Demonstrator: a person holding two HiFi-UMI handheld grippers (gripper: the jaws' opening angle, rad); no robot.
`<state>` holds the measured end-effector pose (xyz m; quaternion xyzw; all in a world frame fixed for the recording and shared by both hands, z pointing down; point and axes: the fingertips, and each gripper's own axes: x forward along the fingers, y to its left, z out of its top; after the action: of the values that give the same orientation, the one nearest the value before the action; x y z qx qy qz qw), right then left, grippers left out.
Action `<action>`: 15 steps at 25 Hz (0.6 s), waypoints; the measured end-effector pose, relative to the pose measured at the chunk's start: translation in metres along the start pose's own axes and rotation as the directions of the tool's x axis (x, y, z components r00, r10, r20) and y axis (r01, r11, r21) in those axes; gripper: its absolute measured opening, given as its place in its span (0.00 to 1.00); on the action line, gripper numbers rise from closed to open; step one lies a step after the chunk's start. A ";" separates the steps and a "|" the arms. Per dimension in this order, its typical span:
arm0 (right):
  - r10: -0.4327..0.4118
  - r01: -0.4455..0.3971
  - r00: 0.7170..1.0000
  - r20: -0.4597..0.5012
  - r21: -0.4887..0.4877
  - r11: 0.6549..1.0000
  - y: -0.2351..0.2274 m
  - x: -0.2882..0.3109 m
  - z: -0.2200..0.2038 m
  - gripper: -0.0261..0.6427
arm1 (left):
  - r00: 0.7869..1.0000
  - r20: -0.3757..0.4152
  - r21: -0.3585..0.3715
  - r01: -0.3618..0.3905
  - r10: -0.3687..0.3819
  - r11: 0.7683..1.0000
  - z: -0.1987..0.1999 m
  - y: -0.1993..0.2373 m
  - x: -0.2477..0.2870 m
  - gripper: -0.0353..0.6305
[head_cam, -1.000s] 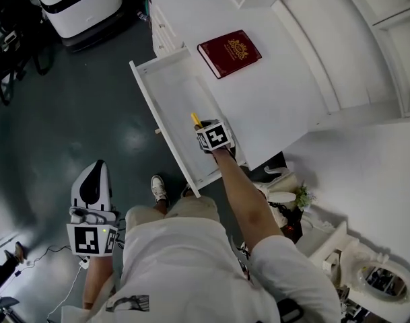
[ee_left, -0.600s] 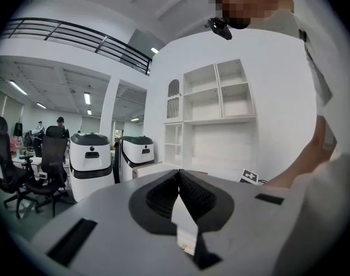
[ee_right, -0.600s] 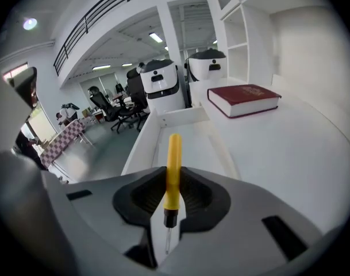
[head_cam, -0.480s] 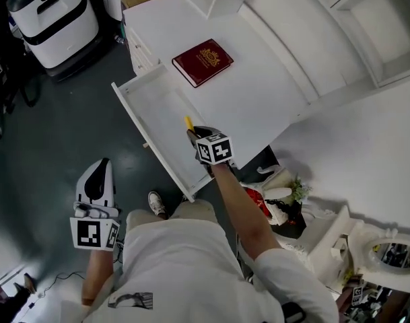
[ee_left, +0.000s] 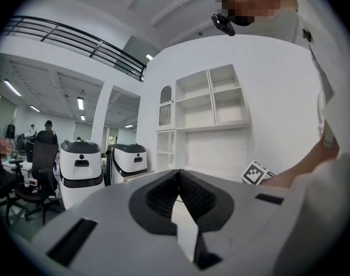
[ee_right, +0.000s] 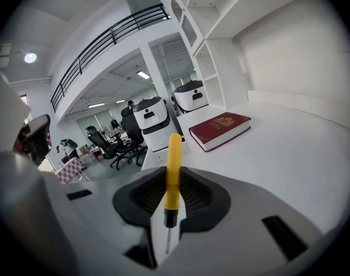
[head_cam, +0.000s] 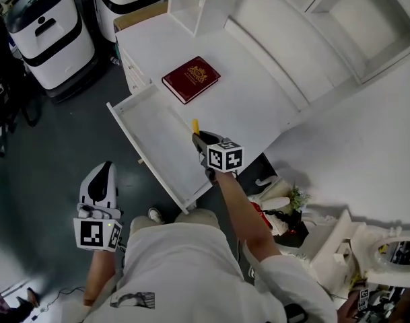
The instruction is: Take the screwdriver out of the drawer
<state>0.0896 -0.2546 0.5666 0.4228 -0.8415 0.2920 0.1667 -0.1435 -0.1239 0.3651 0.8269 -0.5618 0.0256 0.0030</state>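
Our right gripper (head_cam: 199,140) has its jaws closed on the screwdriver (ee_right: 174,165), and the pads press on the lower part of its yellow handle. The handle sticks out past the jaw tips, away from us. The black collar and the thin metal shaft point back towards the gripper's body.

From the head view we see the screwdriver out of the drawer (head_cam: 154,130). Its yellow tip shows over the drawer's side wall, next to the counter (head_cam: 258,106). The drawer stands pulled well out from under the counter's edge, and what we see of its white floor is bare. The right gripper view looks across the counter top from above, so the tool sits higher than that surface.

A dark red book (head_cam: 191,79) with gold print lies flat on the counter, well beyond the gripper and apart from it.

Our left gripper (head_cam: 102,172) is off to the left over the dark floor (head_cam: 50,140), well apart from the drawer. Its jaws are together with nothing between them, and it points level into the room.

Two white machines with black bands (head_cam: 48,29) stand on the floor beyond the counter's far end. A white shelf unit (ee_left: 212,105) rises at the back of the counter.
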 end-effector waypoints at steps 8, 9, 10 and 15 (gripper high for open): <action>0.008 -0.007 0.984 0.177 -0.006 1.000 -0.016 -0.050 0.065 0.16 | 0.999 0.032 0.027 -0.036 0.036 0.999 0.022 -0.005 0.009 0.08; 0.008 -0.003 0.980 0.201 -0.022 1.000 -0.016 -0.058 0.075 0.16 | 0.999 0.035 0.030 -0.041 0.040 0.999 0.024 -0.005 0.009 0.08; 0.008 0.000 0.974 0.225 -0.038 0.999 -0.016 -0.065 0.086 0.16 | 0.998 0.037 0.032 -0.047 0.046 0.998 0.026 -0.005 0.008 0.08; 0.034 0.000 0.939 0.342 -0.100 0.995 -0.008 -0.104 0.138 0.16 | 0.995 0.058 0.038 -0.088 0.085 0.995 0.039 0.003 0.007 0.08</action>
<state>0.1527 -0.2819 0.4076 0.4512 -0.8747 0.1732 0.0356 -0.1427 -0.1326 0.3260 0.8021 -0.5963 0.0136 -0.0308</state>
